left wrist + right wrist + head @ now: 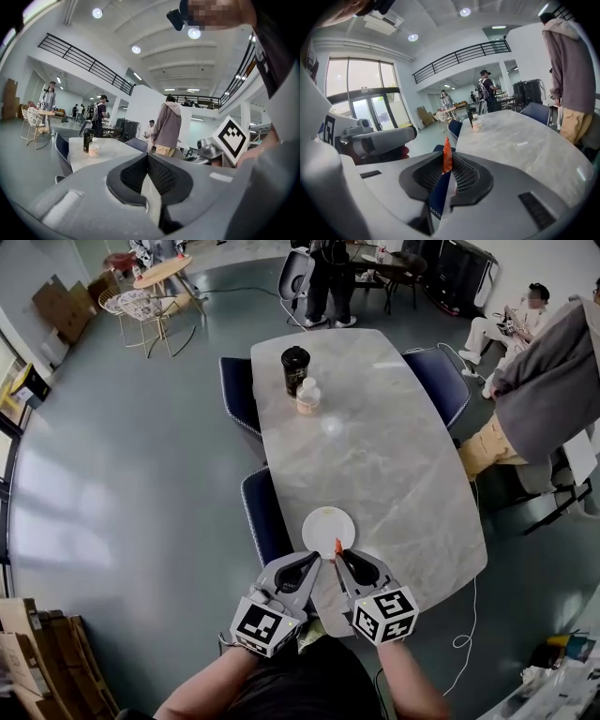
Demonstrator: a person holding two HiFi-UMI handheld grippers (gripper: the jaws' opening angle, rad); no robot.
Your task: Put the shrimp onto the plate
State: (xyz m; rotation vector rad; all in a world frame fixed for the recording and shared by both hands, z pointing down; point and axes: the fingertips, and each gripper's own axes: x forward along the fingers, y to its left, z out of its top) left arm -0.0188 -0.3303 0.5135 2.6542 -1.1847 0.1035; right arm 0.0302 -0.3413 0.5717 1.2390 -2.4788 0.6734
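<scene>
Shrimp (447, 157) sits pinched in your right gripper (339, 555) jaws at the plate (327, 524) rim; your left gripper (316, 561) jaws meet, empty.

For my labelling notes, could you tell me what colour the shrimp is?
The shrimp is orange-red, clearest in the right gripper view.
</scene>
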